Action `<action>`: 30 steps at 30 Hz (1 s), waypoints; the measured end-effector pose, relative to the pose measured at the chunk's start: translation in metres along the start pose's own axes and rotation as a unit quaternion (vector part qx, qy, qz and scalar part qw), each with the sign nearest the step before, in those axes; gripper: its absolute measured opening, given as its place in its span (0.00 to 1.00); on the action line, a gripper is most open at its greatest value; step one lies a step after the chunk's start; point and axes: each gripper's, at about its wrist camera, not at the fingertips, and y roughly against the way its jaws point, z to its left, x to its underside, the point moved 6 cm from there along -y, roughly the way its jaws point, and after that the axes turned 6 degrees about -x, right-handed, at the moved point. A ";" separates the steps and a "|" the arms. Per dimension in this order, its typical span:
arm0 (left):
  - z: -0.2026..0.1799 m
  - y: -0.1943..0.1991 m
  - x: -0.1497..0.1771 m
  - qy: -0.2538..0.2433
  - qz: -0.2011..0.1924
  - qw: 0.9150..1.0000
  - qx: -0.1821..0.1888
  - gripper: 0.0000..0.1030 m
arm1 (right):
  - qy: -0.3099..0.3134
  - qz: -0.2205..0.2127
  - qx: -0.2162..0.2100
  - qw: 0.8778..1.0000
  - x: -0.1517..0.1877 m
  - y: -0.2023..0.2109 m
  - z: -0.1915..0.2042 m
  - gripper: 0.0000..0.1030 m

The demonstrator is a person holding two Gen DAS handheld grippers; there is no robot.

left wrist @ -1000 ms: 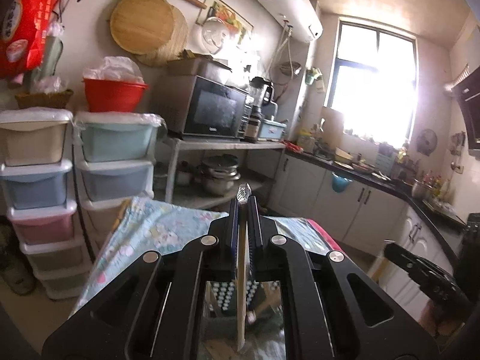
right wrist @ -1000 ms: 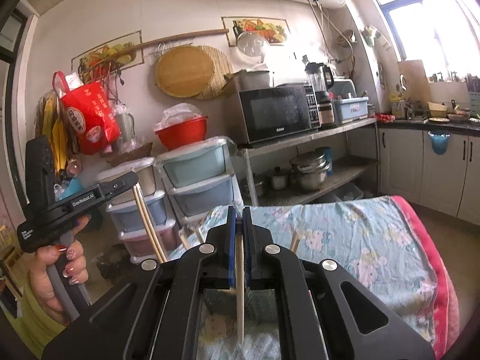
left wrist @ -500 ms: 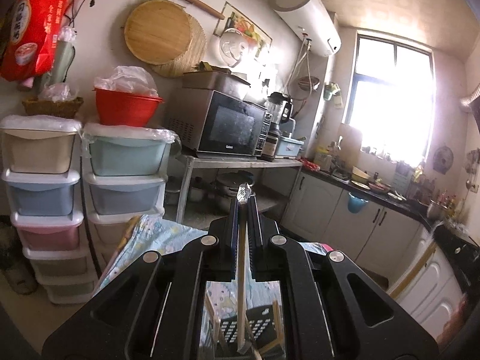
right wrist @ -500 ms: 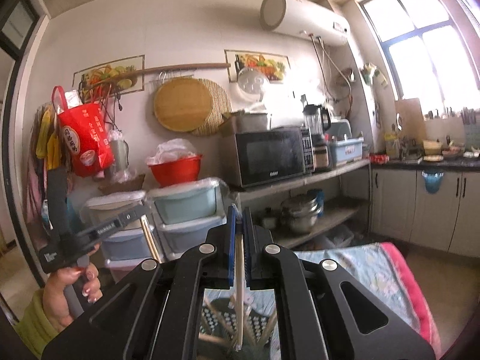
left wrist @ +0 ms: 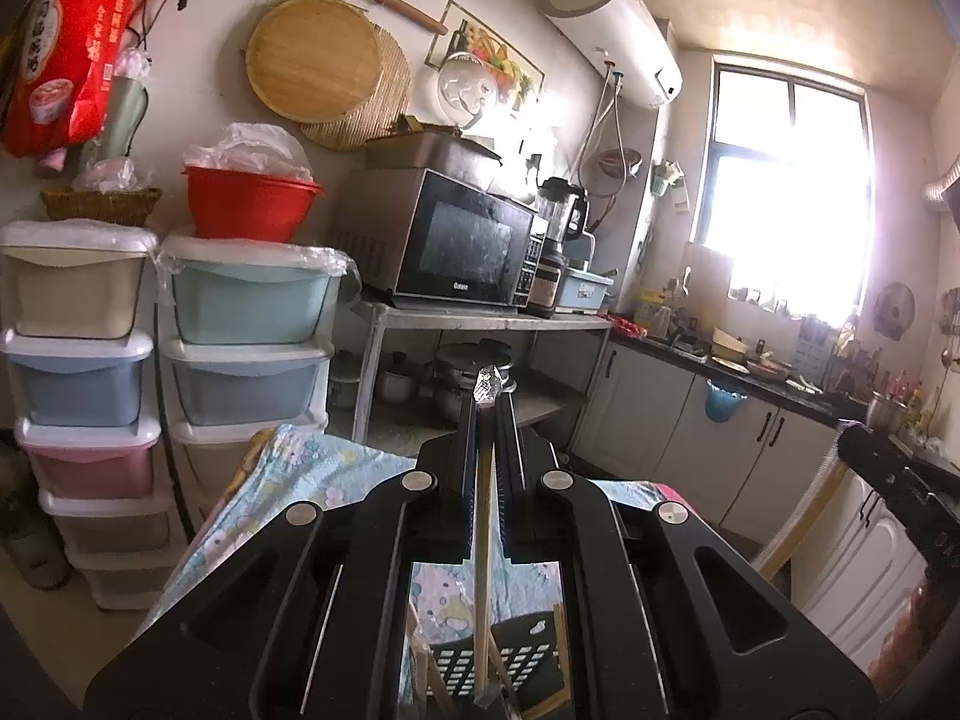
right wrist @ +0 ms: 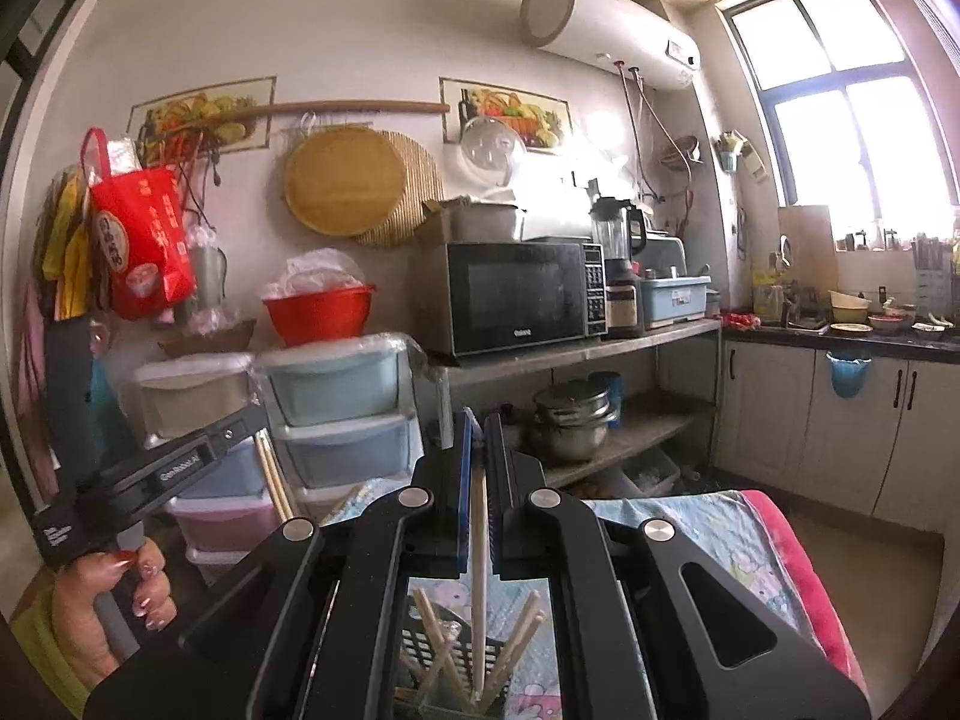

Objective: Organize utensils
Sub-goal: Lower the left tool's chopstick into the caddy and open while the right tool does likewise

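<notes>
each gripper, left gripper (left wrist: 487, 414) and right gripper (right wrist: 478, 438), is pinching one upright chopstick (left wrist: 483, 588) (right wrist: 477, 588), hanging above the black perforated utensil basket (right wrist: 456, 660).

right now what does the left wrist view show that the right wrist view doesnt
Only the left wrist view: the patterned metal cap on its chopstick, poking past the shut left gripper.

Only the right wrist view: the hand holding the left gripper from the side, with a chopstick hanging below it.

Both: each gripper, the right gripper too, shut on an upright chopstick above the black perforated holder with loose chopsticks, the floral cloth, and the microwave.
</notes>
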 end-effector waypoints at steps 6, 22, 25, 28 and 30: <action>0.001 -0.008 0.020 0.004 0.014 1.000 0.003 0.03 | 0.006 0.014 0.011 1.000 0.021 -0.012 -0.002 0.04; 0.004 -0.015 0.073 -0.018 0.067 0.998 0.004 0.03 | -0.032 0.054 0.010 0.998 0.067 -0.017 -0.013 0.05; 0.004 -0.012 0.079 -0.020 0.075 0.997 0.006 0.03 | -0.038 0.062 0.008 0.997 0.073 -0.014 -0.014 0.05; 0.004 -0.007 0.085 -0.024 0.081 0.996 0.009 0.03 | -0.050 0.072 0.004 0.996 0.079 -0.011 -0.017 0.17; 0.004 -0.004 0.088 -0.027 0.085 0.996 0.009 0.08 | -0.061 0.078 -0.001 0.995 0.082 -0.008 -0.018 0.25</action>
